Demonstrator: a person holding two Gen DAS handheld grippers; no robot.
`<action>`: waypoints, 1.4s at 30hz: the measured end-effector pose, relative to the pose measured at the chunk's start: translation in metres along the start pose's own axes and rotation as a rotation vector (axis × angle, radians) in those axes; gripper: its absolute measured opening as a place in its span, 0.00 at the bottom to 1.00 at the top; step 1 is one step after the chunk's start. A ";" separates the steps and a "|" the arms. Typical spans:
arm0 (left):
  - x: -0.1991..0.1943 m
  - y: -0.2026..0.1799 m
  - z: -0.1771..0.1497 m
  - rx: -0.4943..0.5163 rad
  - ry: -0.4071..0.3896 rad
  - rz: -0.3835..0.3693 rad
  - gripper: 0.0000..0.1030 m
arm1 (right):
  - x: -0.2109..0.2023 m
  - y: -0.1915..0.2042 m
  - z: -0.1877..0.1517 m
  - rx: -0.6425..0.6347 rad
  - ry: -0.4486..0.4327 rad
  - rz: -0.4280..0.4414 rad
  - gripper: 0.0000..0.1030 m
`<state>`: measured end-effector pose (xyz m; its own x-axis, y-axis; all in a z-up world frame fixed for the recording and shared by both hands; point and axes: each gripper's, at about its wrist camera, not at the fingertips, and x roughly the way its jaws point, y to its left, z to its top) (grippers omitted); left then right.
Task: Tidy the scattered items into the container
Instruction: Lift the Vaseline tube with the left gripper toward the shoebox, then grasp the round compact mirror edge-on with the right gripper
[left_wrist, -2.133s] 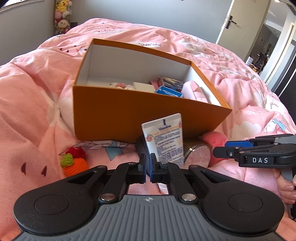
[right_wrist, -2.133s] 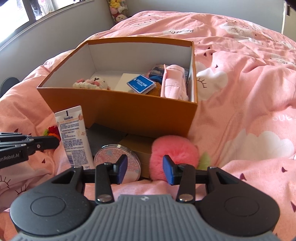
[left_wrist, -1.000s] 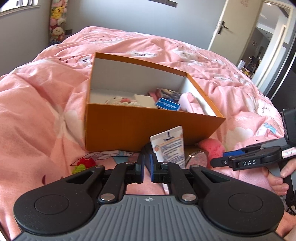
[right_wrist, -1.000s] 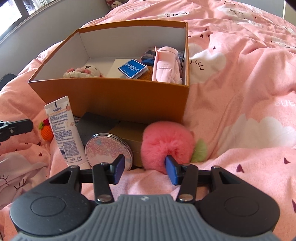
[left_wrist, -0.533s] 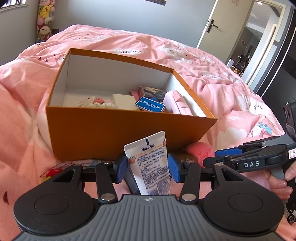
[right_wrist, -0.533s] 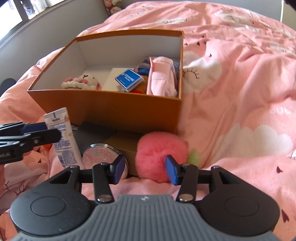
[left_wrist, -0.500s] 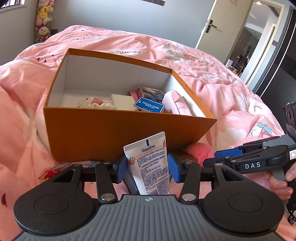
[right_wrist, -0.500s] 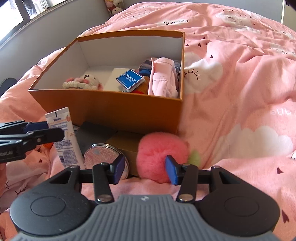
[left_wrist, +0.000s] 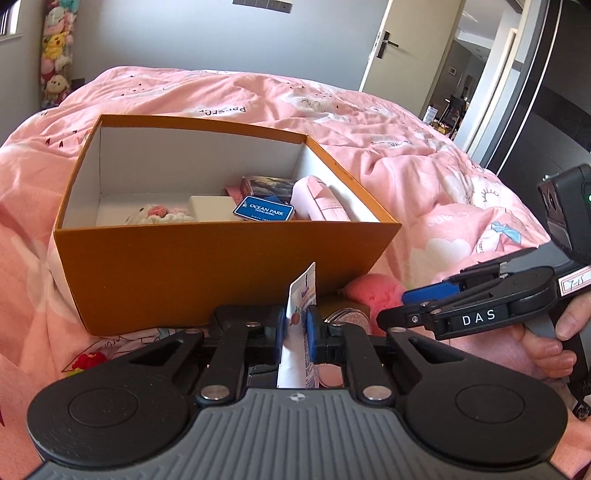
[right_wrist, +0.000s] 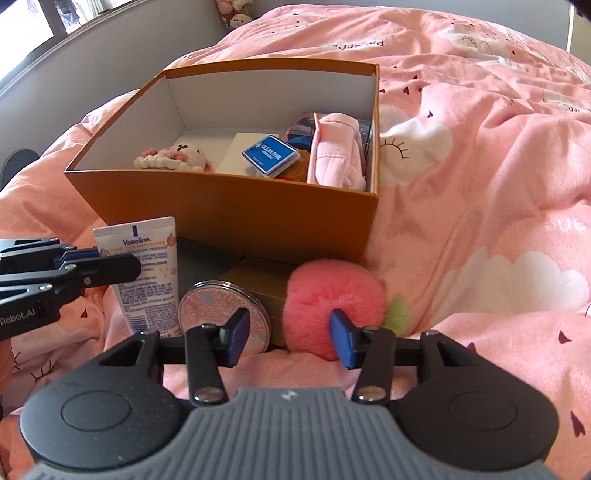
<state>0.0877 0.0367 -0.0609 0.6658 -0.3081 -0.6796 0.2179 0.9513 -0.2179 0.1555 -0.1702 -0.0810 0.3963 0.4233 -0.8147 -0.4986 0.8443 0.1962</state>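
A white Vaseline tube (left_wrist: 303, 291) stands in front of the orange box (left_wrist: 221, 273). My left gripper (left_wrist: 296, 326) is closing on it, both blue pads pressing its sides. From the right wrist, that tube (right_wrist: 151, 280) shows face-on with the left gripper (right_wrist: 125, 267) at its edge. My right gripper (right_wrist: 290, 336) is open and low over the bedding. Its left finger is in front of a round pink compact (right_wrist: 218, 306), and its right finger brushes a pink pompom (right_wrist: 332, 295). The orange box (right_wrist: 240, 206) lies just behind.
Inside the box are a blue Ocean Park tin (left_wrist: 264, 212), a pink pouch (left_wrist: 321, 201) and a crocheted toy (left_wrist: 159, 214). A small tan box (right_wrist: 258, 277) and a dark flat item (right_wrist: 207, 254) lie under the compact. A red-green crochet piece (left_wrist: 88, 360) is left of them.
The left jaws stood wide around the tube half a second ago and have come together on it; the tube now shows edge-on. The right gripper has kept still.
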 end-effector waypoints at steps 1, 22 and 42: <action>0.000 -0.001 0.000 0.000 0.002 0.002 0.13 | -0.001 0.001 0.000 -0.005 -0.002 0.004 0.49; -0.041 0.001 -0.006 -0.050 -0.051 0.093 0.11 | 0.028 0.018 -0.004 -0.061 0.093 0.092 0.49; -0.038 0.007 -0.013 -0.053 -0.024 0.106 0.11 | 0.022 0.025 -0.006 -0.086 0.096 0.128 0.28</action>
<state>0.0545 0.0552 -0.0452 0.6998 -0.2053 -0.6842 0.1079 0.9772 -0.1828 0.1468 -0.1414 -0.0977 0.2522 0.4887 -0.8352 -0.6057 0.7528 0.2576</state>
